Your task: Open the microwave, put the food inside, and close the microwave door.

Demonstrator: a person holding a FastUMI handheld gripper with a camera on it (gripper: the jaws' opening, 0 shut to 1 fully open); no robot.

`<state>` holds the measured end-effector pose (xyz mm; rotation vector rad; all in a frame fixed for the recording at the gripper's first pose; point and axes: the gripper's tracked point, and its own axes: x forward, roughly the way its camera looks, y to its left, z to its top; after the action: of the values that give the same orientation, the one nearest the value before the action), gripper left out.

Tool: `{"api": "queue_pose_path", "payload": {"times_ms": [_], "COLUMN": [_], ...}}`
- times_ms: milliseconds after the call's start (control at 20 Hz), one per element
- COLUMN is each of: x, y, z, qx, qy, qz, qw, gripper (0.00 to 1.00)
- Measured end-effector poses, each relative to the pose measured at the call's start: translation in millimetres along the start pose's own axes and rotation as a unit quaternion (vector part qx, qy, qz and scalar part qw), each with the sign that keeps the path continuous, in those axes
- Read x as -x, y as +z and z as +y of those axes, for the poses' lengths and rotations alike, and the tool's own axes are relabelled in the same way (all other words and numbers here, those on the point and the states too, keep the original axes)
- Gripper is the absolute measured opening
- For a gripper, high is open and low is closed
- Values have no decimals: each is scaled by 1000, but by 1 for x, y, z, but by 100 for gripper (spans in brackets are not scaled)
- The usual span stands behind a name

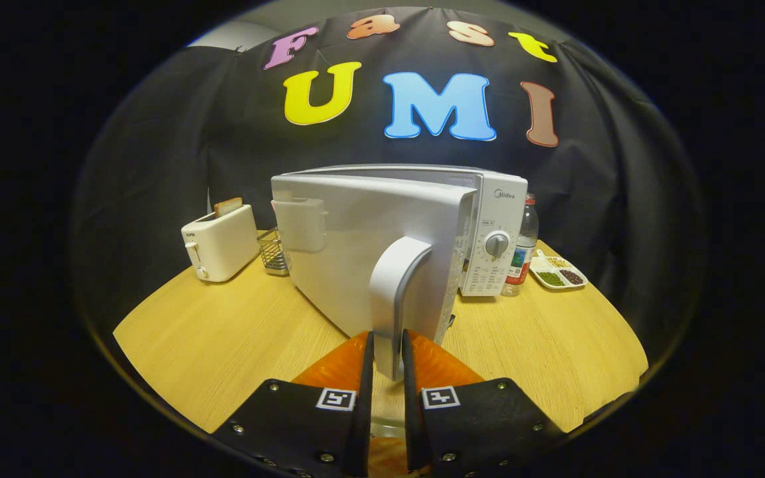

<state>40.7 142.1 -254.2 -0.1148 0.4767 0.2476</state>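
Currently the gripper (388, 355) is clamped on the handle (397, 292) of the microwave (422, 232) door (356, 252), which is swung partly open toward the near side of the tabletop (223, 338). The door's hinged arc should be followed, leftward and wide, so the grip is not twisted off.

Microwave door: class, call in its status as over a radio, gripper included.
Gripper shut on door handle. Microwave door swung partly open. Nothing blocking its swing; toaster off to the side.
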Motion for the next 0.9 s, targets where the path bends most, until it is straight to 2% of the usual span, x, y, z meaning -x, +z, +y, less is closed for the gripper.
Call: {"api": "queue_pose_path", "payload": {"times_ms": [250, 600, 750, 800, 900], "x": [29, 60, 63, 58, 50], "y": [-16, -20, -12, -9, -3], "z": [18, 70, 59, 55, 43], "qx": [-15, 6, 13, 9, 7], "qy": [-6, 20, -11, -19, -38], "qz": [4, -8, -25, -27, -27], "qw": [1000, 1000, 1000, 999, 999], "gripper": [22, 23, 23, 28, 31]}}
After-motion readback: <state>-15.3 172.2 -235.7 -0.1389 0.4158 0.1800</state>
